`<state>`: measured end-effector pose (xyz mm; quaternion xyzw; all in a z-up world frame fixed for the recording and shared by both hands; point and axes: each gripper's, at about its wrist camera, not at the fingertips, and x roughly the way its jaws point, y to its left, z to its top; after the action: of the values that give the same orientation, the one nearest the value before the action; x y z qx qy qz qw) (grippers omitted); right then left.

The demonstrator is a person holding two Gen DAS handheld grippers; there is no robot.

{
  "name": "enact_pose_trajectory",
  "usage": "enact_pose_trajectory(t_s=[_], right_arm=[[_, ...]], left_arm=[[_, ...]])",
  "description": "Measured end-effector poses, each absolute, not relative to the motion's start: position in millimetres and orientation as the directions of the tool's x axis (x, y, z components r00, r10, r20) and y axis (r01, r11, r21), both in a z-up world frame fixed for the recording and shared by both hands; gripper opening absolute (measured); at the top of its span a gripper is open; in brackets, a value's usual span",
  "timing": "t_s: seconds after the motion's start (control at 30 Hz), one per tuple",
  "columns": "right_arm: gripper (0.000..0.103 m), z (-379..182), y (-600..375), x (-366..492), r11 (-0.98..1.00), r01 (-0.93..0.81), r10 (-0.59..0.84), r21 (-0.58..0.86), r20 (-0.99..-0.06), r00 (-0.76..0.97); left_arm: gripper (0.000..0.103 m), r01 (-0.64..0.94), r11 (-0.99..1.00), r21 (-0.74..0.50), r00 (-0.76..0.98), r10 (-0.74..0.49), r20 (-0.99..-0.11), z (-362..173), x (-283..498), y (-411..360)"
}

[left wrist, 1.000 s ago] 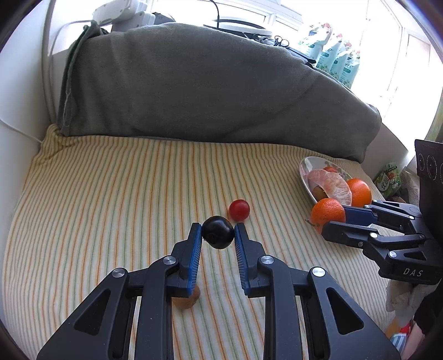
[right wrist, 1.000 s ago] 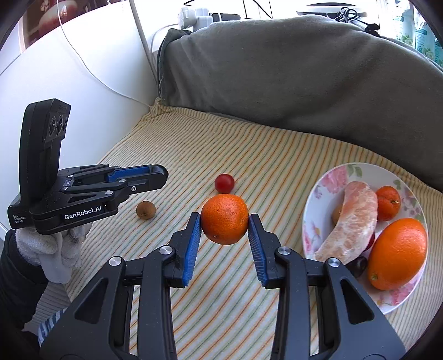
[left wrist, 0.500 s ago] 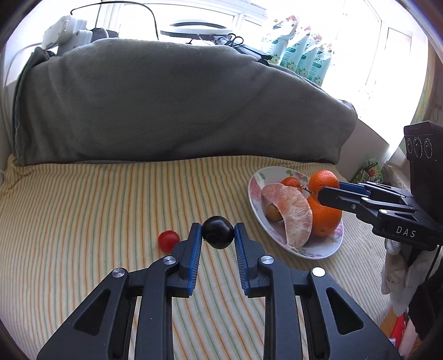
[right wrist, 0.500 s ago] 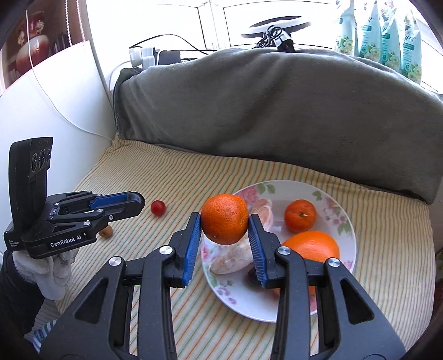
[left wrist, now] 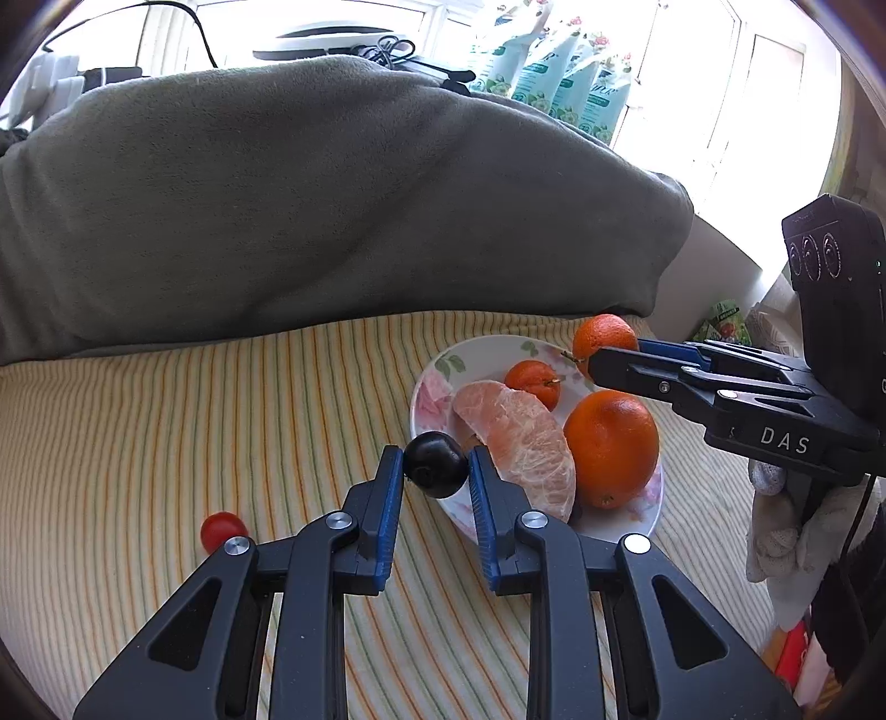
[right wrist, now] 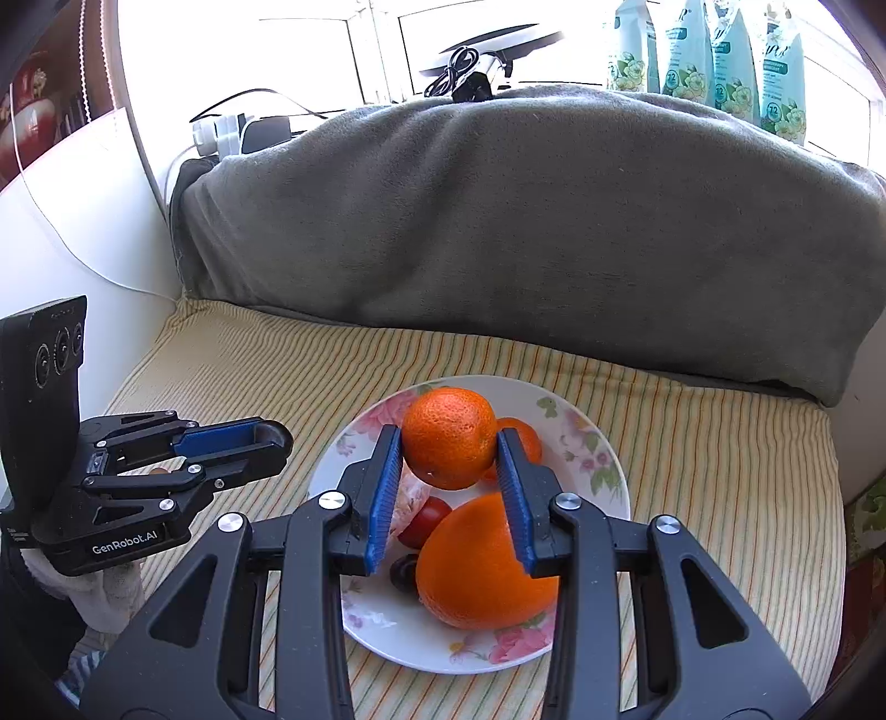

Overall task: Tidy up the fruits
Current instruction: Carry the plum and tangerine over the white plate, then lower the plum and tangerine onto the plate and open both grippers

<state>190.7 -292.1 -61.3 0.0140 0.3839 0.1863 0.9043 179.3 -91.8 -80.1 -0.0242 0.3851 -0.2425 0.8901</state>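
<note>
My left gripper (left wrist: 435,471) is shut on a dark plum (left wrist: 435,464) and holds it just above the near left rim of the floral plate (left wrist: 437,368). My right gripper (right wrist: 448,454) is shut on a mandarin (right wrist: 448,436) and holds it over the plate (right wrist: 603,459); it also shows in the left wrist view (left wrist: 603,337). On the plate lie a large orange (left wrist: 612,446), a peeled citrus piece (left wrist: 518,437) and a small mandarin (left wrist: 532,381). A red cherry tomato (left wrist: 220,529) lies on the striped cloth to the left.
A grey blanket roll (left wrist: 310,210) runs along the back of the striped cloth (left wrist: 194,432). Green-white packs (right wrist: 720,50) stand on the sill behind it. A white wall with cables (right wrist: 83,221) closes the left side. A small brown fruit (right wrist: 159,472) lies behind the left gripper.
Both grippers have moved right with their fruit. The plum now hangs at the plate's near rim, and the mandarin hangs over the plate's middle, lower and closer than before.
</note>
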Motion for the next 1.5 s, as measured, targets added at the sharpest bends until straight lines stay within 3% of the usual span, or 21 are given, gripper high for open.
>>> enact_pose_trajectory(t_s=[0.83, 0.9, 1.0, 1.07, 1.4, 1.5], right_arm=[[0.038, -68.6, -295.8, 201.8, 0.938, -0.303, 0.33, 0.169, -0.703, 0.63], [0.042, -66.9, -297.3, 201.6, 0.94, -0.297, 0.327, 0.169, -0.698, 0.637], [0.058, -62.9, -300.8, 200.9, 0.944, -0.283, 0.319, 0.17, -0.687, 0.652], [0.06, -60.4, -303.1, 200.7, 0.946, -0.276, 0.317, 0.173, -0.682, 0.659], [0.086, -48.5, -309.1, 194.9, 0.958, -0.237, 0.283, 0.161, -0.663, 0.694], [0.086, -46.3, -308.7, 194.4, 0.959, -0.232, 0.281, 0.163, -0.662, 0.695]], left_arm=[[0.023, 0.462, 0.855, -0.235, 0.56, -0.487, -0.671, -78.9, 190.1, -113.6], [0.031, 0.469, 0.852, -0.232, 0.558, -0.49, -0.67, -78.7, 189.8, -115.3], [0.048, 0.477, 0.848, -0.231, 0.556, -0.495, -0.667, -77.7, 187.6, -115.3], [0.053, 0.481, 0.847, -0.226, 0.557, -0.494, -0.667, -76.9, 186.4, -115.5], [0.07, 0.479, 0.855, -0.2, 0.574, -0.477, -0.665, -72.1, 179.9, -115.0], [0.073, 0.476, 0.859, -0.188, 0.582, -0.468, -0.665, -71.1, 176.9, -114.6]])
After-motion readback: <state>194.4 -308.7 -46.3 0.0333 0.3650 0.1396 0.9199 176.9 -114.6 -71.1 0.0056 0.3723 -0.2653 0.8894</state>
